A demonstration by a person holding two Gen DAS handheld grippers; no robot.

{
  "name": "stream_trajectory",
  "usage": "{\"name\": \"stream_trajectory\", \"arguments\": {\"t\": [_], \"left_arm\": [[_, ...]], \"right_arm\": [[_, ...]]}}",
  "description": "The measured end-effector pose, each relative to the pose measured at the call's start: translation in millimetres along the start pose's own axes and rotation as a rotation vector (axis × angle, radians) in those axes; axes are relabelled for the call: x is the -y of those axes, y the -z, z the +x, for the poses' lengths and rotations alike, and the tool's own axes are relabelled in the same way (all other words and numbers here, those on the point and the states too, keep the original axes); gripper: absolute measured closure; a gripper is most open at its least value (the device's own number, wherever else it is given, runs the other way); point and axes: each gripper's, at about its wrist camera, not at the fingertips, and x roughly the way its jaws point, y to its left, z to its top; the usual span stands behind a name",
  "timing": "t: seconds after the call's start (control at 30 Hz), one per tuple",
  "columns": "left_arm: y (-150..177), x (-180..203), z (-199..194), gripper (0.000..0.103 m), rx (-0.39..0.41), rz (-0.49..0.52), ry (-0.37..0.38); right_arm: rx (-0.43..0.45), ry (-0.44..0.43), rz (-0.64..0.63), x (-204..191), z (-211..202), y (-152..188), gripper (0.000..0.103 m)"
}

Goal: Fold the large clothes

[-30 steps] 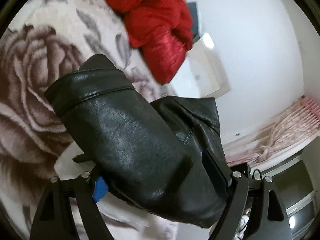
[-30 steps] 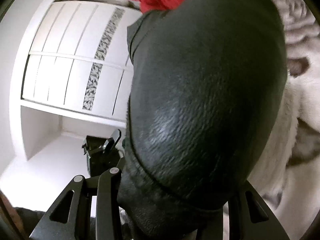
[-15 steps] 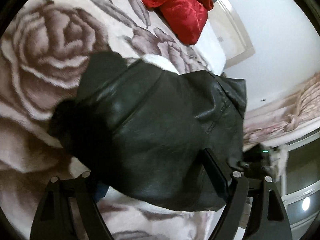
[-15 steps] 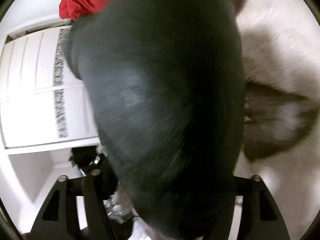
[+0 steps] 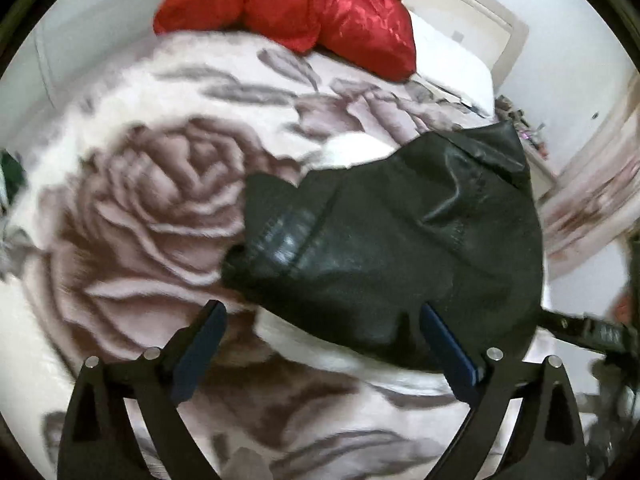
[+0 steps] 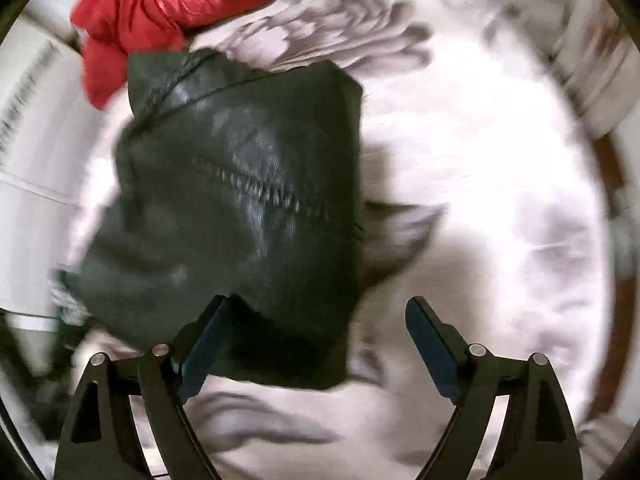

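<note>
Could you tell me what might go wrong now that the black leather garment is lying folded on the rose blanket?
The black leather garment looks stiff and bulky, so its fold may spring open with both claws, left and right, open. The red garment lies close behind and could get snagged.

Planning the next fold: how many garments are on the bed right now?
2. A folded black leather jacket lies on the rose-print blanket before both open grippers; a crumpled red garment sits at the far edge. Others may be hidden.
</note>
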Motion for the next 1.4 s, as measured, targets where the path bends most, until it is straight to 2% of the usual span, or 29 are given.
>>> {"name": "stream_trajectory", "arguments": {"t": [0.07, 0.17, 0.37, 0.47, 0.7, 0.9, 1.1, 1.4], "left_arm": [[-1, 6, -8, 0.004, 0.01, 0.021, -0.047], [-2, 14, -28, 0.003, 0.024, 0.05, -0.085], [0, 29, -73, 0.003, 0.047, 0.125, -0.129], [2, 37, -101, 0.003, 0.066, 0.173, -0.151], [17, 57, -198, 0.003, 0.111, 0.27, -0.153], [41, 64, -296, 0.003, 0.143, 0.308, -0.12], [64, 64, -393, 0.003, 0.159, 0.309, -0.086], [96, 62, -514, 0.003, 0.215, 0.295, -0.065]], "right_arm": [[0.028, 0.051, -0.019, -8, -9, 13, 0.011], [0.08, 0.116, -0.028, 6, -34, 41, 0.01], [0.134, 0.156, -0.006, 6, -87, 67, 0.01], [0.163, 0.168, 0.001, -5, -131, 85, 0.009], [0.233, 0.183, 0.05, -20, -235, 134, 0.009], [0.318, 0.218, 0.055, -45, -345, 197, 0.009], [0.406, 0.251, 0.055, -66, -459, 262, 0.009], [0.475, 0.249, 0.065, -81, -587, 348, 0.009]]}}
